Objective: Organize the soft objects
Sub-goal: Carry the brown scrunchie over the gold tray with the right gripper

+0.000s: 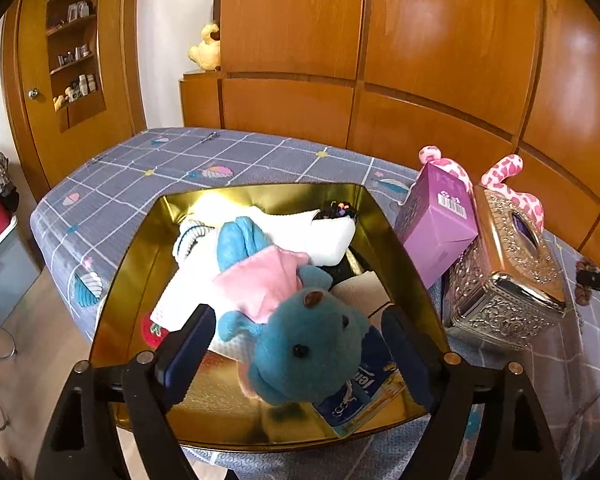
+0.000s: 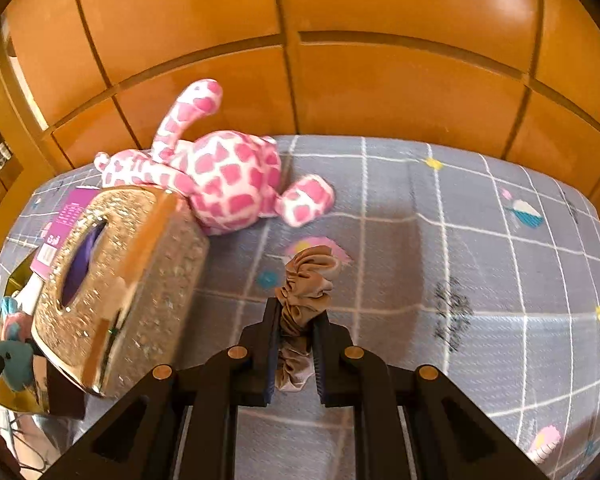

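Observation:
A blue teddy bear [image 1: 300, 344] in a pink top lies in a gold tin tray [image 1: 400, 240] on the bed, over white cloths [image 1: 328, 232] and a blue packet [image 1: 364, 396]. My left gripper [image 1: 300, 360] is open, its fingers either side of the bear's head, not pressing it. My right gripper [image 2: 298, 344] is shut on a beige scrunchie [image 2: 306, 280] and holds it just above the bedspread. A pink-and-white spotted plush [image 2: 228, 176] lies on the bed behind an ornate metal tissue box [image 2: 116, 280].
A purple carton [image 1: 436, 220] leans between the tray and the tissue box [image 1: 504, 272]. The grey checked bedspread [image 2: 460, 260] runs right of the scrunchie. A wooden wardrobe wall [image 2: 380, 80] backs the bed. A yellow plush [image 1: 206, 48] sits on a far shelf.

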`<state>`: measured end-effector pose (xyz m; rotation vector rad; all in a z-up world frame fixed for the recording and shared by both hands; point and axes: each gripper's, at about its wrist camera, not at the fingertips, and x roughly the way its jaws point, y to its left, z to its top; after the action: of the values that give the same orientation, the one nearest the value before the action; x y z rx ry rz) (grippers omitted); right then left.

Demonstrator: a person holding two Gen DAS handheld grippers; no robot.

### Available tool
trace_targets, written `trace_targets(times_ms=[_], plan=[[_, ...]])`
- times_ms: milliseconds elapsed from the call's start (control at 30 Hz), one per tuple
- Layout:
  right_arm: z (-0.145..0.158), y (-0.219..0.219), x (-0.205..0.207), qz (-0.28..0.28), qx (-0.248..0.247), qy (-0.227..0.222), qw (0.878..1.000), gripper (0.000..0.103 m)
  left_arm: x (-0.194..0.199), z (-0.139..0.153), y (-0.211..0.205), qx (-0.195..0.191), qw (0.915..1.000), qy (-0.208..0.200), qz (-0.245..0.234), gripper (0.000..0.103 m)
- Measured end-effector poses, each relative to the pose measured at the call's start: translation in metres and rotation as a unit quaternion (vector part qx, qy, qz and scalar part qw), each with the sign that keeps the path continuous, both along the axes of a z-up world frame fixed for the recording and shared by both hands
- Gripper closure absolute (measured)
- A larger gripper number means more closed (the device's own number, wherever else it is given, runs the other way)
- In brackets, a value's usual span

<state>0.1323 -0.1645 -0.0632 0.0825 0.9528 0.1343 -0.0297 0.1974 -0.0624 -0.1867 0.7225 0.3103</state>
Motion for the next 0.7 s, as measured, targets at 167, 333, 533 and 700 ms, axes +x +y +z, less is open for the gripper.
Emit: trace_targets(times_ms=[167, 333, 533, 700], plan=[[0.006, 0.016, 0.010, 0.009, 0.008, -0.009, 1.000, 0.090, -0.003, 0.004, -0.001, 0.001, 1.0000, -0.003, -0.002, 0.017], [0.015, 0.032, 0.016, 0.023, 0.023, -0.021, 0.999, 0.090, -0.005, 0.004, -0.001, -0.002, 1.0000, -0.004, 0.000, 0.017], [0.032, 0.058, 0.020, 0.049, 0.037, -0.043, 0.997, 0.090, -0.006, 0.004, -0.001, -0.001, 1.0000, -0.002, -0.001, 0.017], [0.051, 0.091, 0.023, 0.086, 0.046, -0.066, 0.993, 0.090, -0.010, 0.006, 0.002, -0.001, 1.0000, -0.006, 0.006, 0.012]])
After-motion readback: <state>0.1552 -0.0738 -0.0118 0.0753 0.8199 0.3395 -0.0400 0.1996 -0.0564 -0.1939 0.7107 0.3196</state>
